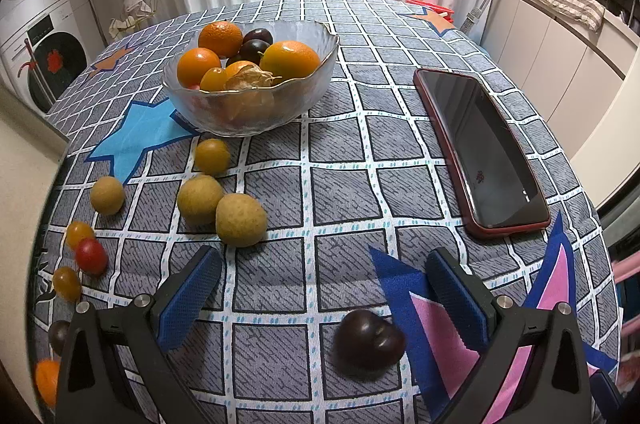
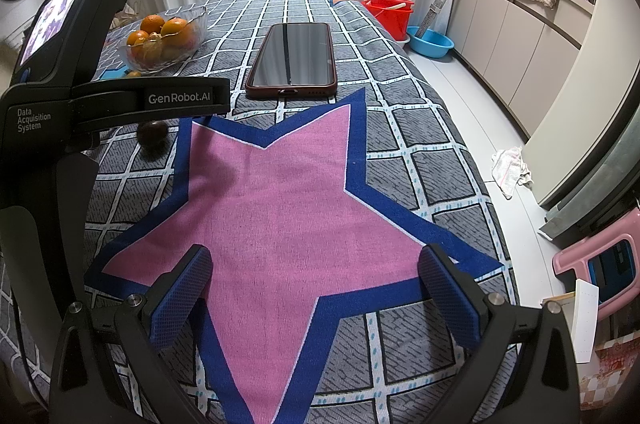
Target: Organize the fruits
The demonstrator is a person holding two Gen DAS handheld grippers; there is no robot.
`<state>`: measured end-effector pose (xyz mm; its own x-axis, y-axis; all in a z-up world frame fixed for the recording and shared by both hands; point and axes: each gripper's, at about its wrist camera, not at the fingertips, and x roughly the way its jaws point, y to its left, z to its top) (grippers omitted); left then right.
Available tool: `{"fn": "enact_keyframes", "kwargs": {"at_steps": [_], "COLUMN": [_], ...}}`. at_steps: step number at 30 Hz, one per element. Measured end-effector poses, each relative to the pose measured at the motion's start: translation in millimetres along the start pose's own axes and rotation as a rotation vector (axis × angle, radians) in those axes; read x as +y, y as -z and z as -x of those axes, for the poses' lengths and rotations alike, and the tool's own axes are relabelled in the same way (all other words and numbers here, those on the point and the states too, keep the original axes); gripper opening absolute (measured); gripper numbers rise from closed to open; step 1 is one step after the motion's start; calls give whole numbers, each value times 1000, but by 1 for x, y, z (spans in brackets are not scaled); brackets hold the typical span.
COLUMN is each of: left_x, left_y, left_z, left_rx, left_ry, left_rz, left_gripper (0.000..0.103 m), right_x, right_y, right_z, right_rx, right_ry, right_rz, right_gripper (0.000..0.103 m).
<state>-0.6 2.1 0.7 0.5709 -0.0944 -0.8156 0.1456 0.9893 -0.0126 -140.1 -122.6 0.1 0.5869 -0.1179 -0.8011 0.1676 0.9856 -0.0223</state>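
Left gripper (image 2: 120,104) body: "GenRobot.AI", "Data Acquisition System".

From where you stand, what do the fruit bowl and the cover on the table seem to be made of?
The bowl looks like clear textured glass: fruit shows through its rippled wall, and its wavy rim carries a thin gold-coloured line. The table cover looks like woven or knitted fabric, matte, with a fine ribbed weave visible in the grey squares.

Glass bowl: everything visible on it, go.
The glass bowl is clear, textured glass with a wavy, gold-edged rim. It stands upright on the checked cloth, its base partly over a light blue star. It holds oranges, dark plums and a husked physalis. Neither hand-held gripper touches it.
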Motion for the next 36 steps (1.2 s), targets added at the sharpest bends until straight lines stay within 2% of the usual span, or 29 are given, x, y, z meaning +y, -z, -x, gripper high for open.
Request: {"fn": "enact_keyframes", "kwargs": {"at_steps": [14, 18, 23, 27, 29, 33, 36], "left_x": [0, 0, 0, 1, 6, 29, 57], "left_y": [0, 0, 0, 2, 6, 15, 24], "left_z": [0, 0, 0, 2, 15, 60, 93], "left_rx": [0, 0, 0, 5, -6, -88, -93], "left_ry": [0, 0, 0, 7, -13, 43, 78], "left_rz": [0, 0, 0, -26, -53, -69, -58], "left_gripper": [103, 103, 103, 103, 103, 103, 103], "right_x": [0, 0, -13, -14, -13, -6, 3], "right_y": [0, 2, 8, 7, 3, -6, -14], "right_z": [0, 2, 17, 24, 29, 37, 42], "right_rx": [2, 33, 53, 56, 54, 57, 62], "right_ry": [0, 2, -87, -100, -116, -133, -162], "right_rz": [1, -15, -80, -101, -107, -96, -85], "right_gripper": [103, 103, 103, 103, 103, 103, 103]}}
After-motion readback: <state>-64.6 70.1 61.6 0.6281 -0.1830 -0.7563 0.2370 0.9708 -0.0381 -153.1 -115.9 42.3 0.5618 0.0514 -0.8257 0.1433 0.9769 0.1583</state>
